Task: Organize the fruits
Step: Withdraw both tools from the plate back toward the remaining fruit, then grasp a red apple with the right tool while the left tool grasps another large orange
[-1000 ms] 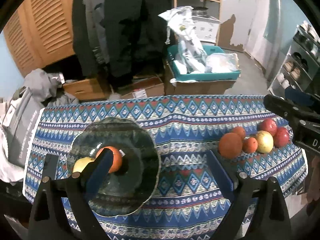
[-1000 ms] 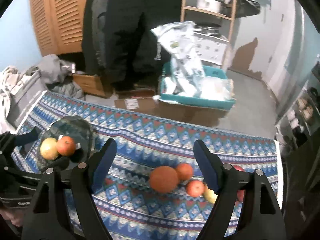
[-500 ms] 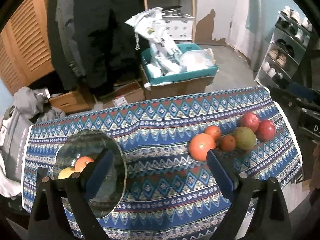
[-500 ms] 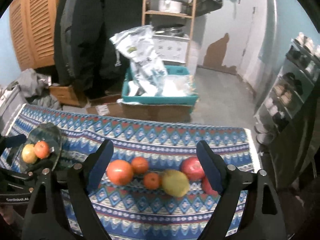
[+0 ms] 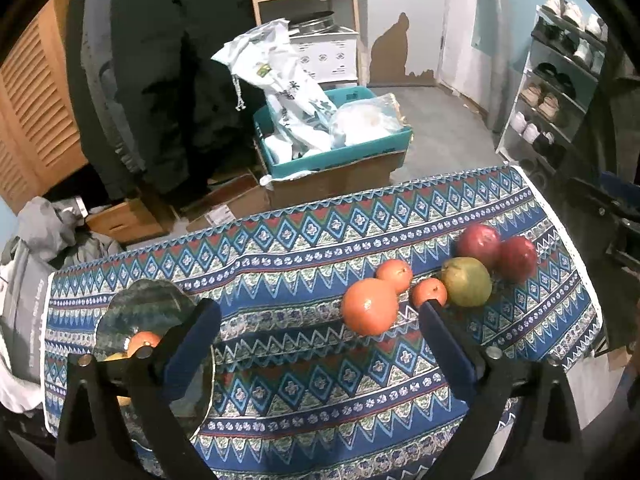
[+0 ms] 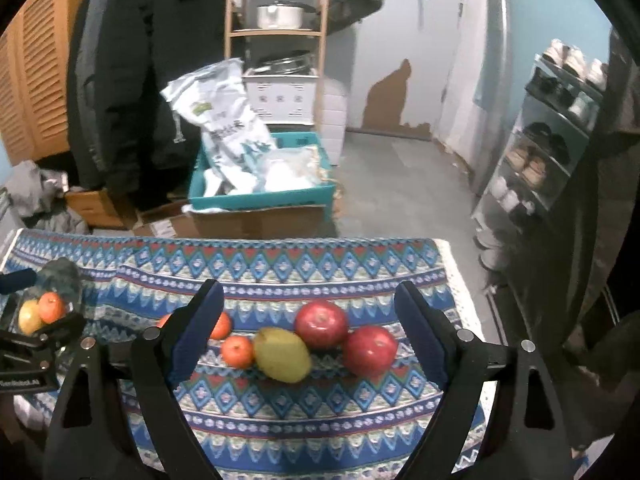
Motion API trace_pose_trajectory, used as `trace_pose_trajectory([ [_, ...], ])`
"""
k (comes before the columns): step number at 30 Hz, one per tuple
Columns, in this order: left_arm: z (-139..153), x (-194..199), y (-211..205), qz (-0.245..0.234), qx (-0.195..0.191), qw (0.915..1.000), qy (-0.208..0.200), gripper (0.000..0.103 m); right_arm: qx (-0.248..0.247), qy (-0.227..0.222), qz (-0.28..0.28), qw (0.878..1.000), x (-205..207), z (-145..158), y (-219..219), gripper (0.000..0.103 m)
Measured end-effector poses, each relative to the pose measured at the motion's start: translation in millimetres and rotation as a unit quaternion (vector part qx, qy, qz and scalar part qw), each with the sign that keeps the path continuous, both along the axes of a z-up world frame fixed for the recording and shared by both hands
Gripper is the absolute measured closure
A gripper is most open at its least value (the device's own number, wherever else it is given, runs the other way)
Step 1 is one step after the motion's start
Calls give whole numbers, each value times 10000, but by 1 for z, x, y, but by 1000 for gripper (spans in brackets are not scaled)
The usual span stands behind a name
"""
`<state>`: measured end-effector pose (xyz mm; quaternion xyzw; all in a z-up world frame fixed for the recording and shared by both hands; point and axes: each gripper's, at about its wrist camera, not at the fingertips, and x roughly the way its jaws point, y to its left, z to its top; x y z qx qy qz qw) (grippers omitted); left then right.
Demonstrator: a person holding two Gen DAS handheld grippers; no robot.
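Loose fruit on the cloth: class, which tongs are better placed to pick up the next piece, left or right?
Right. The right tongs are open and frame the pear and two red apples. The left tongs are open too, but frame only the large orange.

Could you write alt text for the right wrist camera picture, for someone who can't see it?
An open right gripper hovers over a patterned tablecloth, framing a yellow-green pear, two red apples, and small oranges; a glass plate with two fruits sits far left.
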<state>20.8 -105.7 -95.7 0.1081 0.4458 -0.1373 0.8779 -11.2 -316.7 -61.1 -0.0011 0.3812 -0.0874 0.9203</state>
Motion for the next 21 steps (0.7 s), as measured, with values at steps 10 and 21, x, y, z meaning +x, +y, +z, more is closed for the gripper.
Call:
trace_pose_trajectory([
  [10,-15,8,-17,-51,141,9998,97,2,155,240,-511,9983,-5,-19,-54,17],
  [21,-52,26,-35,-100,223,9988,419,1,252,787,-685,9942,9,-64,-79,17],
])
